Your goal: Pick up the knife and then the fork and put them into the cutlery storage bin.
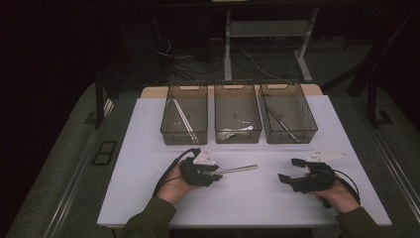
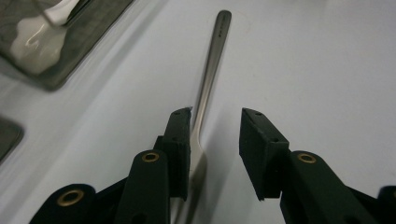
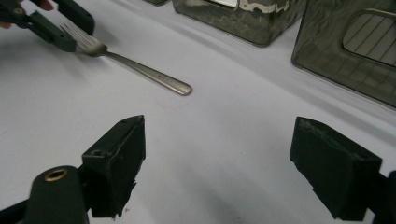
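Lying flat on the white table (image 1: pixel 297 208) before three bins (image 1: pixel 238 119), fork (image 2: pixel 205 100) between the parted left gripper (image 2: pixel 215 122) jaws, touching one pad, tines plain from right gripper view; right gripper (image 3: pixel 217 163) wide open, empty.

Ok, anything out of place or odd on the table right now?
One thing: a fork lies loose on the white table instead of in a bin. Its tine end sits between the left gripper's parted jaws, against one pad. No spills or damage visible.
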`<state>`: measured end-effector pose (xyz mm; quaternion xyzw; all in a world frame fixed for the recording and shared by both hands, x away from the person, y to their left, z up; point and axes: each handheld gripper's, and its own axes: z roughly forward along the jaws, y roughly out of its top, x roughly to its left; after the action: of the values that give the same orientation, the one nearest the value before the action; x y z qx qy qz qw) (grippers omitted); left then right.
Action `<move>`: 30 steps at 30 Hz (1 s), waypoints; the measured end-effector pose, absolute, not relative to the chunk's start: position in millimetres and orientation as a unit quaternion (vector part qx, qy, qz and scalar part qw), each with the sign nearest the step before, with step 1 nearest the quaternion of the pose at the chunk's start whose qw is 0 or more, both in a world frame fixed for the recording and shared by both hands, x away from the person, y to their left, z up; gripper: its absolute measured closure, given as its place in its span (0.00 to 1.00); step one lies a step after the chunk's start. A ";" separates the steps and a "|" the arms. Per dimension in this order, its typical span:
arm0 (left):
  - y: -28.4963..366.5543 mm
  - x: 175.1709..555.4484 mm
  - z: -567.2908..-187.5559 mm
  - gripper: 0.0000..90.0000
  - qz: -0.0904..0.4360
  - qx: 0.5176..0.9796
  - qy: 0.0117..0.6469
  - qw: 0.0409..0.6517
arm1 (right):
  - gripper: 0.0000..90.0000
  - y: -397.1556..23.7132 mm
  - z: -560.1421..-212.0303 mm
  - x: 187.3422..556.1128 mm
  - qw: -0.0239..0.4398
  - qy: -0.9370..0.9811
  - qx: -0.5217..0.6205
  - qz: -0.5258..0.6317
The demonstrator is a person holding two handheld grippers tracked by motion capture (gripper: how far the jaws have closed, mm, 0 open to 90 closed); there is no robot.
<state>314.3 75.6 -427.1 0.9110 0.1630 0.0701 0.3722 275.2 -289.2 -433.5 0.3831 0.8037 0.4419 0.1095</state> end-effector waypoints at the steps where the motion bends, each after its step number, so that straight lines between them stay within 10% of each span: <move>1: 73.4 317.2 -427.6 0.70 0.065 0.911 0.162 0.374 | 0.21 -289.0 -433.7 275.2 0.109 0.804 0.384 0.441; 30: 54.7 337.7 -438.6 0.94 0.015 0.919 0.115 0.376 | 0.21 -290.4 -422.7 277.3 0.076 0.844 0.335 0.411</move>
<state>337.7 54.7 -438.6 0.9193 0.1148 0.0145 0.3761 277.3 -290.4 -422.7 0.3347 0.8443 0.4114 0.0763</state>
